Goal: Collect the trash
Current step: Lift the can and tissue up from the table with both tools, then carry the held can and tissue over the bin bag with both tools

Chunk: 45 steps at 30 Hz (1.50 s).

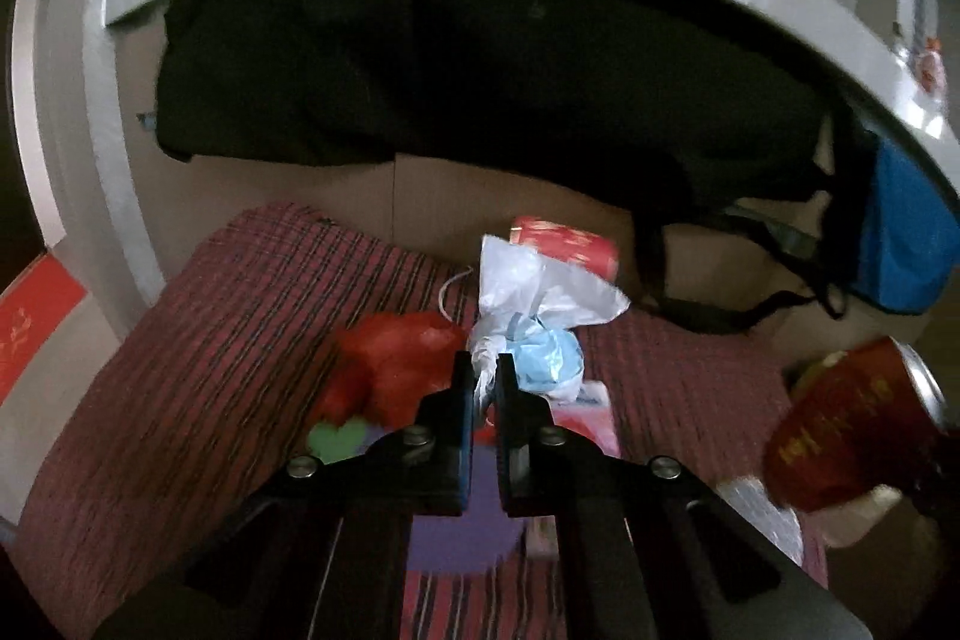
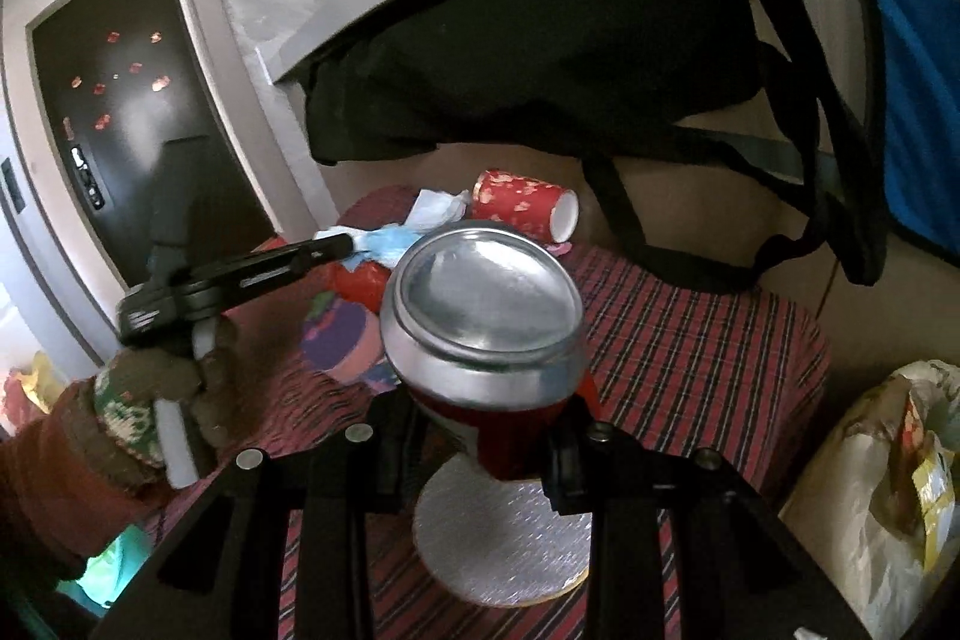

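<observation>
Two grippers are busy: the left gripper [image 1: 485, 376] pinches a crumpled white-and-blue wad [image 1: 534, 334], while the right gripper [image 2: 486, 436] clamps a red can [image 2: 486, 322] with a silver base.

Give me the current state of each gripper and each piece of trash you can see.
left gripper: shut on the white and blue wad.
right gripper: shut on the red can.
white and blue wad: crumpled, pinched.
red can: held, silver end toward camera.
red paper cup: on its side.
red plastic bag: crumpled on the striped cloth.

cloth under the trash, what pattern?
Red plaid cloth with dark stripes; clearest in the right wrist view.
</observation>
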### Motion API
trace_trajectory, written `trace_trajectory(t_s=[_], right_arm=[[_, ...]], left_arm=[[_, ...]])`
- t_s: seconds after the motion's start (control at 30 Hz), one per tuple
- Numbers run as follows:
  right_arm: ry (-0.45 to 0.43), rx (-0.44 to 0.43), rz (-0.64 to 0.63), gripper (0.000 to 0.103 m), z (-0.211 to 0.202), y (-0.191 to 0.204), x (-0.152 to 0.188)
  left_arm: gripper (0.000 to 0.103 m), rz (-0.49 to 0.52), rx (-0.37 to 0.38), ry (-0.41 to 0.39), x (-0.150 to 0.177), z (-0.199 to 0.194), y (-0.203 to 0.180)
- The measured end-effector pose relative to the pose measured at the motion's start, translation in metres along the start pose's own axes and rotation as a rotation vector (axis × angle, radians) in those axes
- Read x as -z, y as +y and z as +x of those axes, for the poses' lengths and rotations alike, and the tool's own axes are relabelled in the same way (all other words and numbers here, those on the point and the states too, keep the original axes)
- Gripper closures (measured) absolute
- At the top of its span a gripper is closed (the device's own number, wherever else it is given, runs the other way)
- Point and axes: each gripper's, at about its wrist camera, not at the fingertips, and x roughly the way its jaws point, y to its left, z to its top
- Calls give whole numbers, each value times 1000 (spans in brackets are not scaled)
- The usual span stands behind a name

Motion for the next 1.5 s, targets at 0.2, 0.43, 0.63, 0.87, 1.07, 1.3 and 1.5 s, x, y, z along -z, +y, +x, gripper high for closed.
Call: trace_trajectory(t_s=[0.2, 0.43, 0.63, 0.87, 1.07, 1.3, 1.5], right_arm=[[-16, -23, -3, 74, -15, 10, 3], [-50, -24, -32, 74, -40, 21, 9], [-87, -6, -46, 74, -66, 19, 15], [-152, 47, -24, 74, -109, -10, 24], [-204, 140, -5, 74, -153, -52, 27], [-249, 243, 16, 74, -196, -101, 27], [-255, 299, 48, 74, -211, -138, 33]], left_arm=[[97, -13, 21, -30, 27, -60, -7], [97, -10, 28, -88, 47, -111, -25], [97, 28, 62, -137, 51, -139, -59], [97, 89, 134, -205, 48, -151, -123], [97, 128, 210, -234, 43, -142, -188], [97, 171, 281, -241, 39, -116, -259], [97, 181, 312, -202, 43, -90, -298]])
